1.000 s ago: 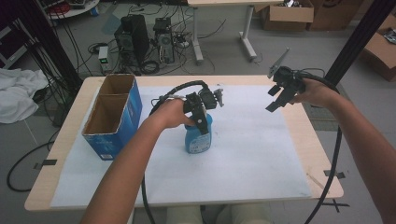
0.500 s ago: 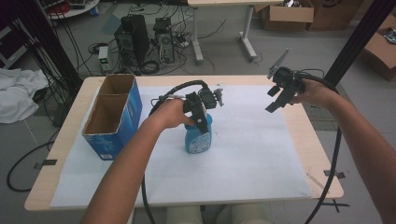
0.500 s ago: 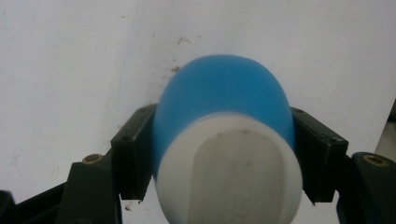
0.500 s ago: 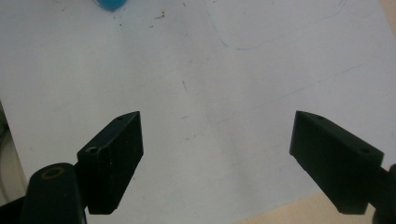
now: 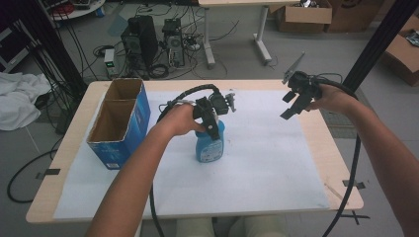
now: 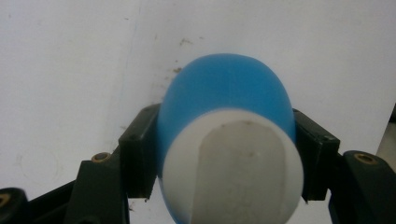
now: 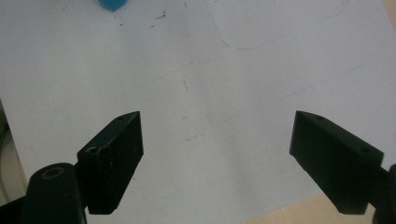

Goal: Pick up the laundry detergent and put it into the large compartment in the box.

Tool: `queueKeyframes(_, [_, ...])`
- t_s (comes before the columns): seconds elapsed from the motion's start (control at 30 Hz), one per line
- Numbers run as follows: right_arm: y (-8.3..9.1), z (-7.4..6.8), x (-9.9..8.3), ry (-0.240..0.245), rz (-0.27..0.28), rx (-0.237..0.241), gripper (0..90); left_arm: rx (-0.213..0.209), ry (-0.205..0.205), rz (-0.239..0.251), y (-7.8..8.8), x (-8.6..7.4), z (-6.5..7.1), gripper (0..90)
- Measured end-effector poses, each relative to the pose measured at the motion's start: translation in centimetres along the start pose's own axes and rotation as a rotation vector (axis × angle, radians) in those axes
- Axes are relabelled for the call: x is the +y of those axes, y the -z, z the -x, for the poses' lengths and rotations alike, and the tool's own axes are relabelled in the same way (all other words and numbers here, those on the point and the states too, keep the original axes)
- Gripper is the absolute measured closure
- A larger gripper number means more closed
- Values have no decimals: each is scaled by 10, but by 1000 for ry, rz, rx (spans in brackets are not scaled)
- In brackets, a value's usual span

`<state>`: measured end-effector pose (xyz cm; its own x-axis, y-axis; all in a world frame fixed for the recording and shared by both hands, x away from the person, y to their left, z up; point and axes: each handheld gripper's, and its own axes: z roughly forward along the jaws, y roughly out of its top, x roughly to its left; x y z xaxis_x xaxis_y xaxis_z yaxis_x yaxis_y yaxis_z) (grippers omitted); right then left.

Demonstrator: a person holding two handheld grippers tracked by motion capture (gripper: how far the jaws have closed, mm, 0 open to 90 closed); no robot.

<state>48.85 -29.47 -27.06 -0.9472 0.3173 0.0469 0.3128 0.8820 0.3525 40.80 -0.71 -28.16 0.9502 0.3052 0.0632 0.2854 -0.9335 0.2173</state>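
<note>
Blue plastic with a white cap, the bottle (image 5: 209, 145) stands upright on the white sheet (image 5: 262, 163) in the middle of my worktop (image 5: 331, 148), just right of the open blue box (image 5: 121, 123). My left gripper (image 5: 213, 129) has just closed its jaws and clamps the bottle's upper part; my hand hides the neck, and its label is too blurred to read. My right gripper (image 5: 291, 104) hangs wide open, well apart.

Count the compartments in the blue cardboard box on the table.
2. The blue box at the table's left edge has a far compartment and a near compartment; both look empty, though their floors are partly hidden.
</note>
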Motion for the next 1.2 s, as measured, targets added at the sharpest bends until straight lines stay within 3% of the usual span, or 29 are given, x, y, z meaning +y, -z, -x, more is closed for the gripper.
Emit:
queueKeyframes(0.3, [1, -1, 0, 4, 3, 1, 174, 13, 0, -21, 6, -3, 0, 380])
queueKeyframes(0.43, [0, -2, 0, 6, -3, 3, 174, 21, 24, -18, 16, -3, 2, 380])
queueKeyframes(0.6, [1, -4, 0, 7, -2, 3, 174, 12, 110, -28, 35, -2, 2, 380])
queueKeyframes(0.93, [3, -8, 0, 11, -7, 0, 175, 55, 246, -13, 81, 1, 6, 380])
queueKeyframes(1.2, [5, -11, -1, 15, -10, -4, 175, 127, 375, 18, 117, 1, 7, 381])
